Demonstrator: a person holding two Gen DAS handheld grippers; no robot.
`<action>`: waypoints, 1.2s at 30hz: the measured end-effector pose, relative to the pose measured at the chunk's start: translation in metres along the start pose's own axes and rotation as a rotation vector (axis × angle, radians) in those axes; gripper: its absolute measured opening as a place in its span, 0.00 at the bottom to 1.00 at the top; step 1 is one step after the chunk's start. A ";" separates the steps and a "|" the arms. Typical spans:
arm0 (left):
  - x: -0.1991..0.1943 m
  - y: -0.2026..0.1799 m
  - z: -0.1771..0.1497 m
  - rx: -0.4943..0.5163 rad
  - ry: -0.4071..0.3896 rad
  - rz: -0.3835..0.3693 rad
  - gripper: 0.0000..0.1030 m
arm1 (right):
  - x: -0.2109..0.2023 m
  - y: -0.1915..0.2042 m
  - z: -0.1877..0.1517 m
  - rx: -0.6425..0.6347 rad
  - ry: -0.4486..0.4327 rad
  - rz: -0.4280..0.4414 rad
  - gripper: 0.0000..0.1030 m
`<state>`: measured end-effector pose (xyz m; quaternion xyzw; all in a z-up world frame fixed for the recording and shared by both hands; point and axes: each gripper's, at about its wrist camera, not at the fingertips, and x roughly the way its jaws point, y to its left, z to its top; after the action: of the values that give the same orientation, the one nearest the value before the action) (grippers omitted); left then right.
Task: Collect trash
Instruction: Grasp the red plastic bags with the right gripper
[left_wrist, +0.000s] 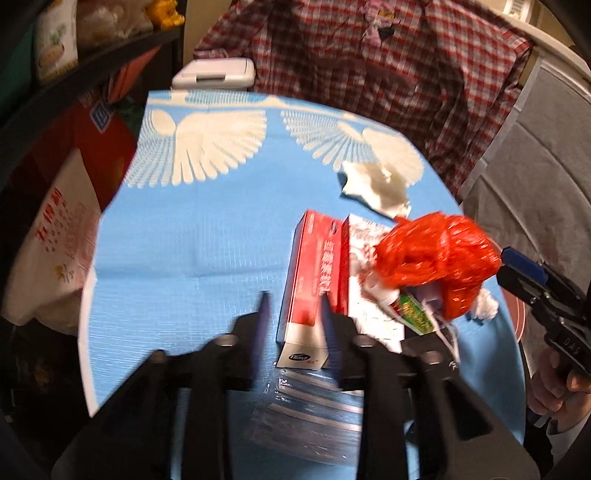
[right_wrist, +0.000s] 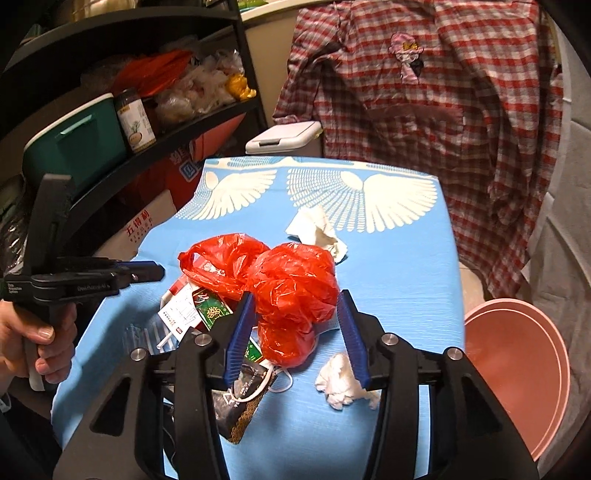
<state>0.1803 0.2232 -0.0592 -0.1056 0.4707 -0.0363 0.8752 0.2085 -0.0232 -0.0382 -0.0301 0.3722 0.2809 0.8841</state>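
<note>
Two grippers over blue tablecloth (right_wrist: 399, 258). Right gripper (right_wrist: 295, 325) spread wide around red plastic bag (right_wrist: 295, 291). Left gripper (left_wrist: 293, 317) seemingly parted beside red carton (left_wrist: 314, 273), blurred.

Red bag (right_wrist: 291, 291), blue winged cloth (right_wrist: 399, 266)

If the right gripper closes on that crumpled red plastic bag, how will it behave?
The red plastic bag looks thin and crinkled, so it will probably squash flat between the right gripper fingers. It seems light, likely lifting easily. Its loose handle loop may snag the packets beneath.
</note>
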 end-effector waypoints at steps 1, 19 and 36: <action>0.003 0.001 -0.001 0.003 0.008 0.002 0.38 | 0.004 0.000 0.000 -0.002 0.007 0.001 0.47; 0.034 -0.010 -0.003 0.052 0.080 -0.036 0.46 | 0.040 -0.010 0.003 0.035 0.064 0.029 0.52; 0.024 -0.011 -0.001 0.049 0.060 -0.028 0.30 | 0.037 -0.012 0.000 0.008 0.071 0.011 0.33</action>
<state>0.1935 0.2083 -0.0771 -0.0896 0.4942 -0.0631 0.8624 0.2359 -0.0158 -0.0646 -0.0343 0.4046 0.2830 0.8689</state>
